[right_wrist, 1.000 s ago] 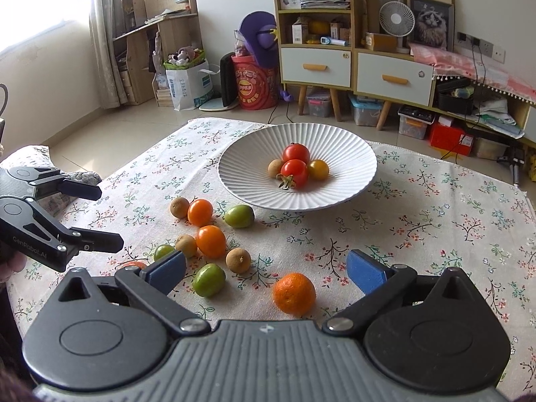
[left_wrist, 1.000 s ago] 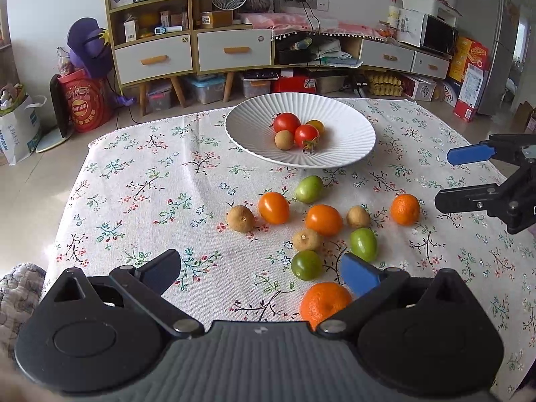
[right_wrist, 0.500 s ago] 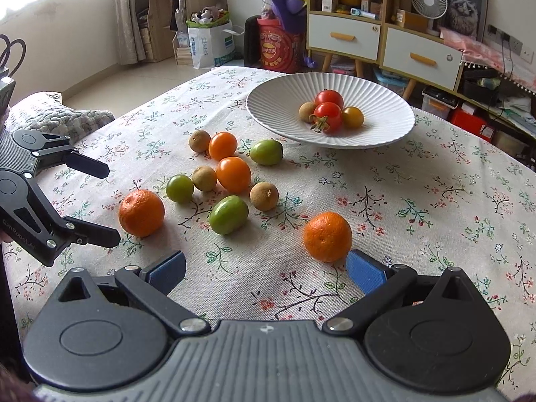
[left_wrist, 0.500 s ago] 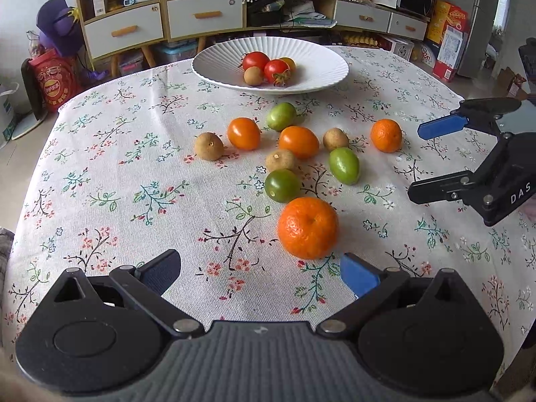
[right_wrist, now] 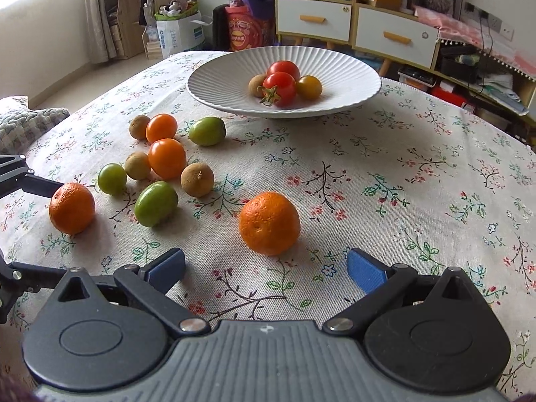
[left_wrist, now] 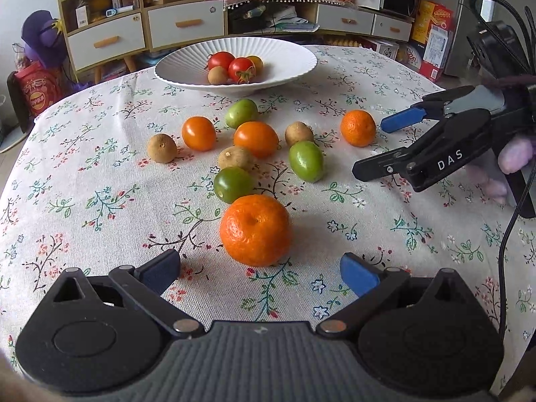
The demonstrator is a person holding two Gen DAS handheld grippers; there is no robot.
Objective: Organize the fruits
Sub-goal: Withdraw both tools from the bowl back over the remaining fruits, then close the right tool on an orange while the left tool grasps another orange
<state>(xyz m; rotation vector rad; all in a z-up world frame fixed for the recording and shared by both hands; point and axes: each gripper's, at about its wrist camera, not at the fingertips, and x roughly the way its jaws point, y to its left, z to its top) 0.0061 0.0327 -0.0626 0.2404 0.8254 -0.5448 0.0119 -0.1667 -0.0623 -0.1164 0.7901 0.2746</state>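
On the floral-clothed worktop (right_wrist: 418, 174), the white ribbed bowl (right_wrist: 351, 77) at the far side holds only four small fruits: two red tomatoes (right_wrist: 280, 84), a yellow one and a brown one. By that count the sorting looks barely begun. Ten fruits lie loose on the cloth: two mandarins, two orange tomatoes (left_wrist: 256, 138), three green fruits (left_wrist: 306, 160) and three brown longan-like ones (left_wrist: 162, 147), most bunched between the bowl and the tools. The left tool (left_wrist: 259, 269) is spread wide, its blue pads flanking the near mandarin (left_wrist: 255, 229), which sits just ahead of them and untouched. The right tool (right_wrist: 266, 268) is likewise wide open and empty, lined up on the other mandarin (right_wrist: 269, 222), which lies apart from the cluster. In the left wrist view the right tool comes in from the side with that fruit just off its tip, and a hand grips its handle. I judge both mandarins ready to be closed on. Room is generous: bare cloth surrounds each mandarin, the right one's path to the bowl is clear, while the left one's straight line crosses the cluster, so lifting over it seems wise. The worktop's rounded edges fall away left and right, well clear of the fruit, though a nudged one could roll.
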